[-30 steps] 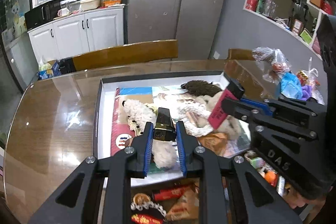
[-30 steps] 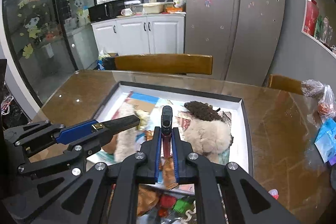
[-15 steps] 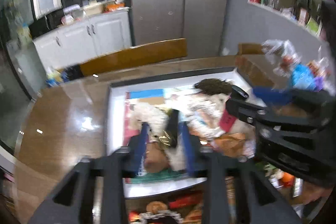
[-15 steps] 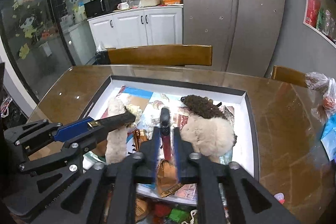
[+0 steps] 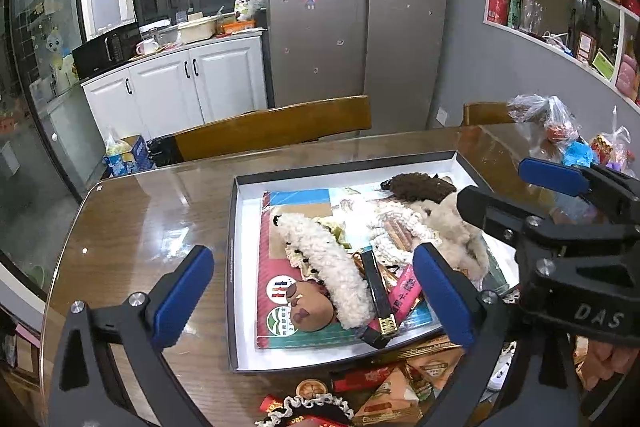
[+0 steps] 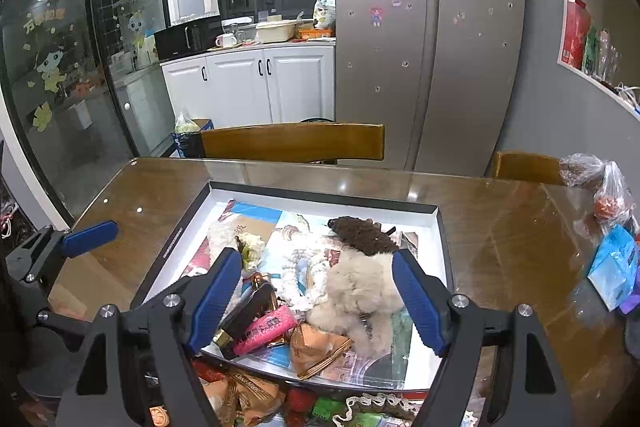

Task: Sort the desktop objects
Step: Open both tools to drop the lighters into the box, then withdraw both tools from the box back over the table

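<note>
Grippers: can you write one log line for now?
left gripper: open | right gripper: open | black stick, pink stick: in tray

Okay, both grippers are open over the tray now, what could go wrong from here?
1. The black tube and pink tube lie crossed near the tray's front edge; closing on one may drag the other along.
2. The fluffy beige plush sits between the right gripper's open fingers, so its fur might snag.
3. The left gripper and right gripper hang close together and might collide.

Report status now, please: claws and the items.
Both claws open, empty: left claw, right claw. Black tube and pink tube lying in tray. Nothing blocking.
</note>
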Tool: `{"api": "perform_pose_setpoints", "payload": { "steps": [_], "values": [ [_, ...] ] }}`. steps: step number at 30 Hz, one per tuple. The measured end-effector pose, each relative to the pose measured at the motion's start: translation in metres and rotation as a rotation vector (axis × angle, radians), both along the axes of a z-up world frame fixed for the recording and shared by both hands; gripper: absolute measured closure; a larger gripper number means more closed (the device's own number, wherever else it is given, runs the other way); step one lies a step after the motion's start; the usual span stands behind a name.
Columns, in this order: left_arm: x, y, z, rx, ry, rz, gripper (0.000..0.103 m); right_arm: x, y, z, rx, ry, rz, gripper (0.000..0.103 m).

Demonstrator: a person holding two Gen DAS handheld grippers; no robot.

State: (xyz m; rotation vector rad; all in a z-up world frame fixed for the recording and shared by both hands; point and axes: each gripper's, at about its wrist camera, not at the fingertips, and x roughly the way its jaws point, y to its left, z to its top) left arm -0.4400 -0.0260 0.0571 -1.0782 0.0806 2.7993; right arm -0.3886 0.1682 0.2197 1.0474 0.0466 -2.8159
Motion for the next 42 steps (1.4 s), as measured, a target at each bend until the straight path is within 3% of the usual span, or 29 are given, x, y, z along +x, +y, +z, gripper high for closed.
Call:
{"api": "perform_pose_setpoints", "payload": {
  "steps": [12, 19, 26, 29, 32, 37, 42],
  "values": [
    [-0.001, -0.009, -0.002, 0.038, -0.007, 0.055, 0.000, 0.002, -0.003, 0.000, 0.009, -0.002, 0.008, 0.023],
    [0.030, -0.008, 0.021, 0.054, 0.031, 0.069, 0.000, 0.019, -0.007, 0.014, 0.001, 0.018, 0.012, 0.023],
    [0.101, -0.014, 0.063, 0.050, 0.111, 0.121, 0.000, 0.076, -0.002, 0.052, -0.018, 0.080, -0.003, 0.023],
    [0.140, -0.013, 0.078, 0.026, 0.136, 0.142, 0.000, 0.111, 0.001, 0.069, -0.021, 0.109, 0.006, 0.020],
    [0.186, -0.014, 0.084, 0.054, 0.144, 0.145, 0.000, 0.153, 0.005, 0.084, -0.027, 0.147, -0.013, 0.019],
    [0.262, -0.015, 0.070, 0.069, 0.148, 0.167, 0.000, 0.226, 0.011, 0.088, -0.029, 0.189, -0.046, 0.017],
    [0.337, -0.018, 0.037, 0.094, 0.101, 0.204, 0.000, 0.295, 0.011, 0.061, -0.004, 0.167, -0.072, 0.017]
  ]
}}
